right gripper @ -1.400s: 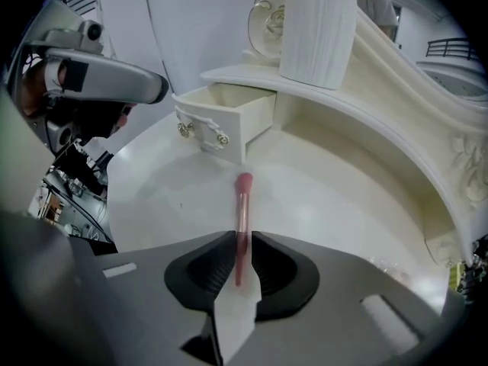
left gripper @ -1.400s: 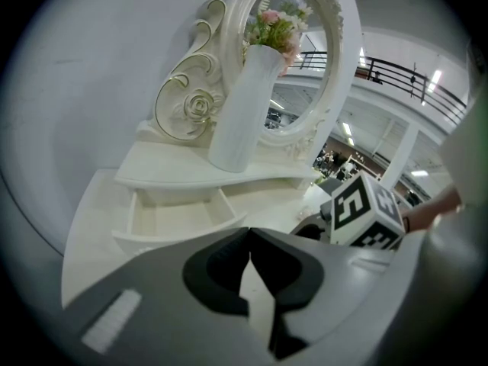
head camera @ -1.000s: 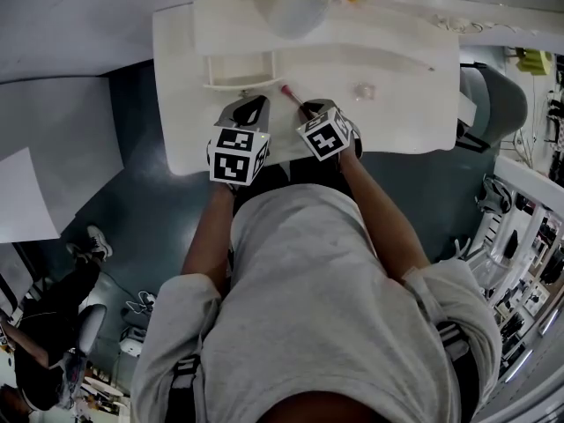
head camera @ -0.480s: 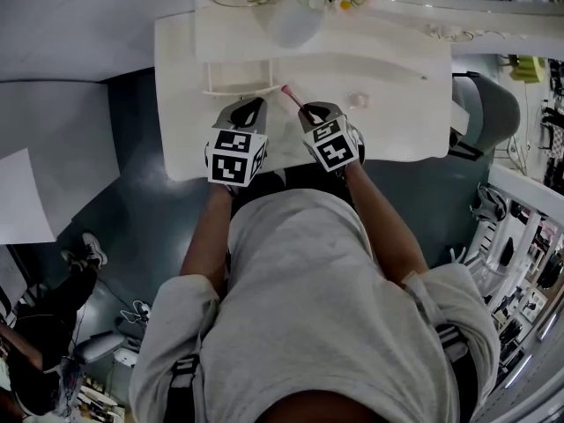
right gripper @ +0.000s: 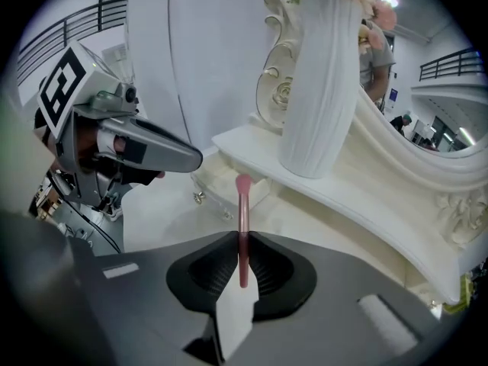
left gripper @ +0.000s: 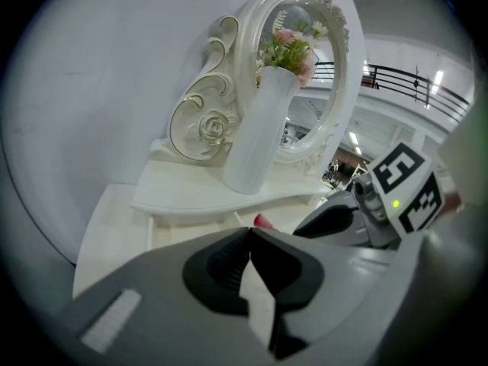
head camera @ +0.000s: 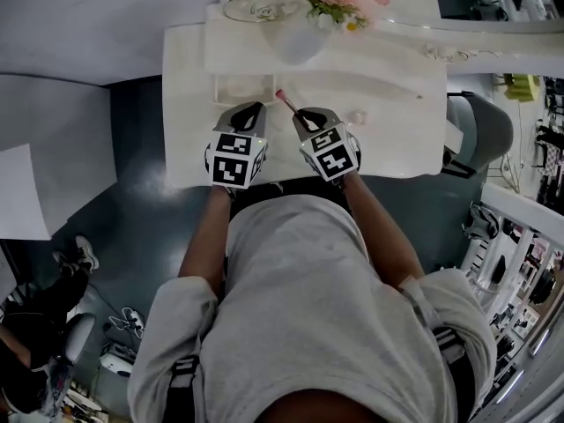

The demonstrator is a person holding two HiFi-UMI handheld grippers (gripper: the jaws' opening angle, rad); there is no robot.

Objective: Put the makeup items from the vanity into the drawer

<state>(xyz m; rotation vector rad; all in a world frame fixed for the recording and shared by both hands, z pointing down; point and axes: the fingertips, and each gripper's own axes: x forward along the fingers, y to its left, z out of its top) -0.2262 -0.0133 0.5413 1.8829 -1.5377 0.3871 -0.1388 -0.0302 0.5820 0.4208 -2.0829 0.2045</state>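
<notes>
Head view puts us over the white vanity tabletop (head camera: 397, 139), where a small drawer (head camera: 240, 88) stands open beneath the shelf that carries the ribbed vase (right gripper: 324, 82). Our left gripper (left gripper: 250, 231) is clenched on nothing beside the drawer, probably to keep clear. Our right gripper (right gripper: 242, 239) has its fingers clamped on the makeup brush (right gripper: 243, 204), held off the tabletop and aimed toward the drawer, likely for the drop. It has a slim pink handle and a rosy tip pointing forward.
</notes>
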